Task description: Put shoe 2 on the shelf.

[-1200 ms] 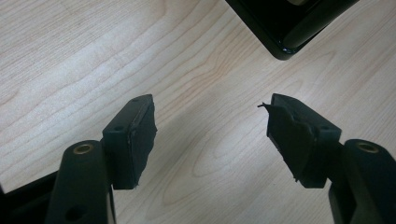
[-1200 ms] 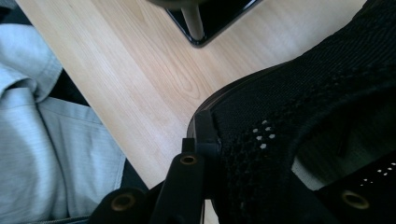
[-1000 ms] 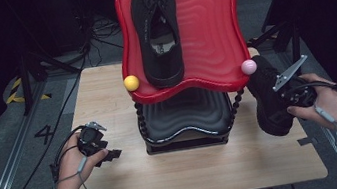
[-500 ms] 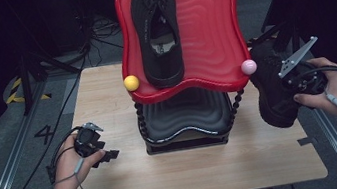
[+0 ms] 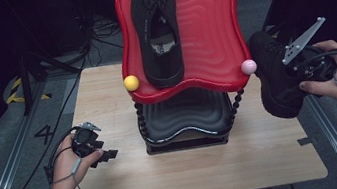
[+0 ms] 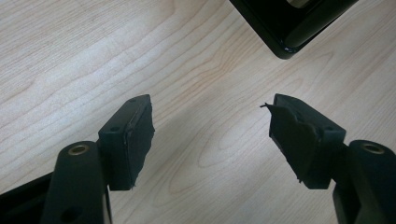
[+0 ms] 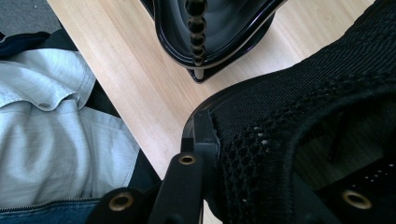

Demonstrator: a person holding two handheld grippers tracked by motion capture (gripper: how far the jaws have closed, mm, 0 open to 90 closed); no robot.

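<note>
In the left gripper view, the left gripper (image 6: 210, 135) is seen with its jaws spread wide apart and nothing between them, held low over the pale wooden table (image 6: 93, 56); ahead of its jaws and slightly to one side, a corner of the black lower tray (image 6: 289, 23) is visible, well clear of the pads. In the high view the same gripper (image 5: 94, 148) is held in the person's left hand (image 5: 68, 167) near the table's front left part, with the stand lying beyond its jaws. In the right gripper view, the right gripper (image 7: 243, 186) is closed on the collar of a black mesh shoe (image 7: 299, 112): one jaw is pressed against the outside of the shoe's wall, while the other is hidden inside the opening. Past the held shoe, the beaded black post (image 7: 196, 23) and the glossy lower tray are seen, apart from the shoe. In the high view the held shoe (image 5: 272, 74) is carried off the table's right edge by the right gripper (image 5: 304, 71), just beside the pink ball (image 5: 248, 67) of the stand. Farther off, a second black shoe (image 5: 158, 25) is laid on the red upper tray (image 5: 213, 32), with a yellow ball (image 5: 131, 83) at that tray's front left corner.
</note>
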